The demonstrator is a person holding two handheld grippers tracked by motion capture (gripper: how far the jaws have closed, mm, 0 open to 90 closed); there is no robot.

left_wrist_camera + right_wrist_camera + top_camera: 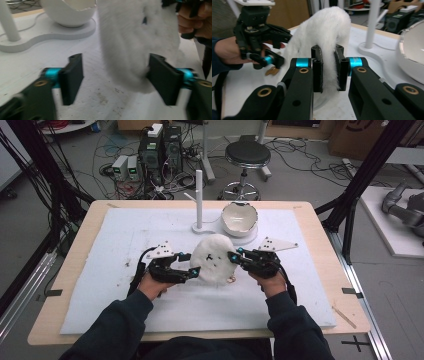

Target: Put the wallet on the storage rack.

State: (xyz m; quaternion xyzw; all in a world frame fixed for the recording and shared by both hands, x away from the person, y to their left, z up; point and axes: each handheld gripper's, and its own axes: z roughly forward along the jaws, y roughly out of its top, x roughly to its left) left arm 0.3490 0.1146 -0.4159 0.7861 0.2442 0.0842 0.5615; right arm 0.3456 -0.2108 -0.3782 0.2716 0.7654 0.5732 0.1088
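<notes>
A white fluffy plush piece (214, 260) with small dark marks is held up over the middle of the white mat. My right gripper (328, 67) is shut on its edge, the fur (322, 27) pinched between both jaws. My left gripper (118, 77) is open wide at the piece's other side. The fur (132, 37) hangs between its jaws and touches only the right-hand one. In the high view the left gripper (189, 263) and right gripper (234, 256) flank the piece.
A white cracked-egg bowl (240, 217) sits on a flat white base (247, 239) beside an upright white post (199, 195), just behind the plush. A small golden object (230, 280) lies on the mat (125, 285) under the piece. A stool (247, 155) stands beyond the table.
</notes>
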